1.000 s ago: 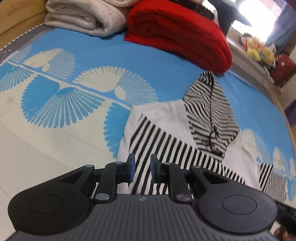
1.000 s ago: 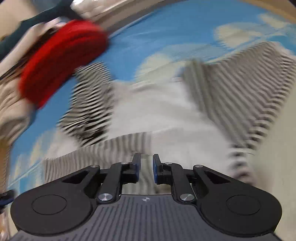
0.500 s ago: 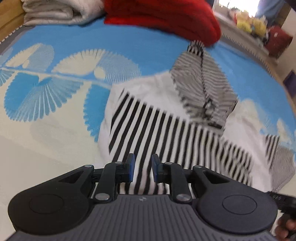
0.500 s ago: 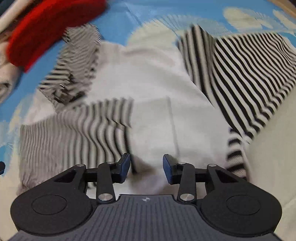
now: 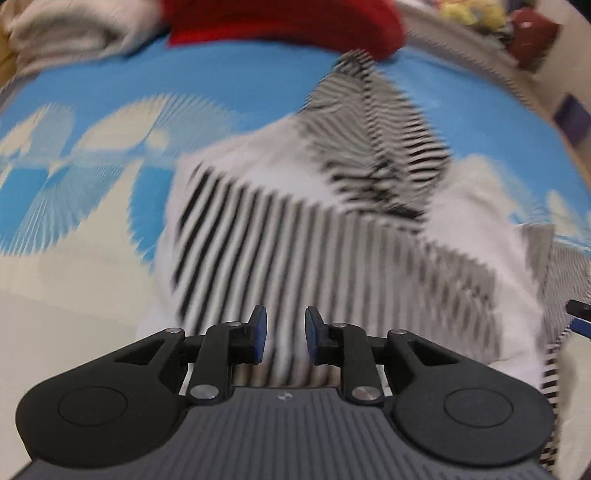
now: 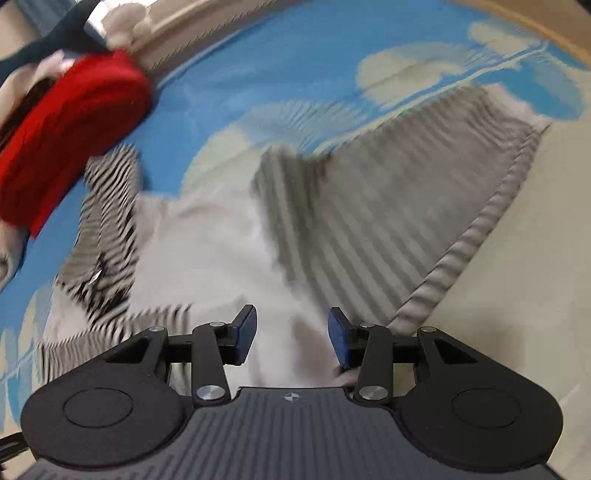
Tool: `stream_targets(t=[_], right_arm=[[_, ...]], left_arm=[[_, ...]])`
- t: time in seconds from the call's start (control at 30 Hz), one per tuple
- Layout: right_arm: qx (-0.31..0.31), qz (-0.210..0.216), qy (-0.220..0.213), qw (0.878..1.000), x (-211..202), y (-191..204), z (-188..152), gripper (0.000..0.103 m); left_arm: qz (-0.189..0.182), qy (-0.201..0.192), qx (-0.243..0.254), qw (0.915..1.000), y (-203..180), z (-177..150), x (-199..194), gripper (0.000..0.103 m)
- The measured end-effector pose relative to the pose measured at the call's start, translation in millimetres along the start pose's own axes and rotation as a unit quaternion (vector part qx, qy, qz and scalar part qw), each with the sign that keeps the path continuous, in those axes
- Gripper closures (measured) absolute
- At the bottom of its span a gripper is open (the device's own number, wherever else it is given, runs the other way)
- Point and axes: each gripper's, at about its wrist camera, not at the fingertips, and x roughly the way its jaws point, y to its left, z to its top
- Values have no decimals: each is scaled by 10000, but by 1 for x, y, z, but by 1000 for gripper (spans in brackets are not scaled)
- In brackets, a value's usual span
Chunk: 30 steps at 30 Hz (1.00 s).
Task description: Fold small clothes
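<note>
A small white hooded top with black-and-white striped sleeves and hood point(image 5: 280, 236) lies spread on the blue bedsheet printed with cream fan shapes point(image 5: 236, 81), its body flat and its hood pointing away from me toward the folded red knit blanket point(image 5: 280, 18) at the head of the bed. One striped sleeve is already laid across the white chest; the other striped sleeve point(image 6: 399, 221) still sticks out sideways over the sheet. By my reading the fold is only begun: that second sleeve has to come in, and the body must then be doubled toward the hood.

My left claw point(image 5: 281, 334) hovers over the top's near hem, its jaws opening with only a narrow gap and no cloth pinched between them. My right claw point(image 6: 291, 334) hangs over the white panel beside the loose sleeve, its jaws opening wider, also empty.

Beside the red blanket sits a folded cream blanket point(image 5: 74, 26). Both views are blurred.
</note>
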Motion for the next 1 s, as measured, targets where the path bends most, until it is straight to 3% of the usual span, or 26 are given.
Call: stream_targets(t=[0.13, 0.2, 0.27, 0.43, 0.7, 0.87, 0.93, 1.0], right_arm=[[241, -249, -440, 9984, -2, -44, 20, 59], [412, -571, -431, 9966, 4, -65, 29, 58], [740, -554, -477, 9946, 6, -88, 39, 59], [1235, -973, -714, 9850, 14, -130, 63, 58], [1951, -978, -535, 9744, 40, -177, 78, 58], [1931, -914, -627, 9749, 45, -172, 76, 58], [1931, -730, -662, 9762, 46, -170, 76, 68], [1980, -633, -645, 9760, 48, -169, 75, 98]], left_arm=[[-176, -238, 333, 9990, -31, 2, -14, 67], [-146, -213, 487, 9985, -46, 3, -11, 66], [-125, -184, 605, 9979, -55, 0, -8, 66], [-46, -161, 783, 9968, -61, 0, -3, 66], [41, -139, 839, 9964, -56, 3, 1, 66], [53, -162, 749, 9970, -52, 8, 2, 66], [50, -160, 729, 9972, -51, 9, 2, 66], [39, -165, 727, 9972, -51, 9, 1, 66]])
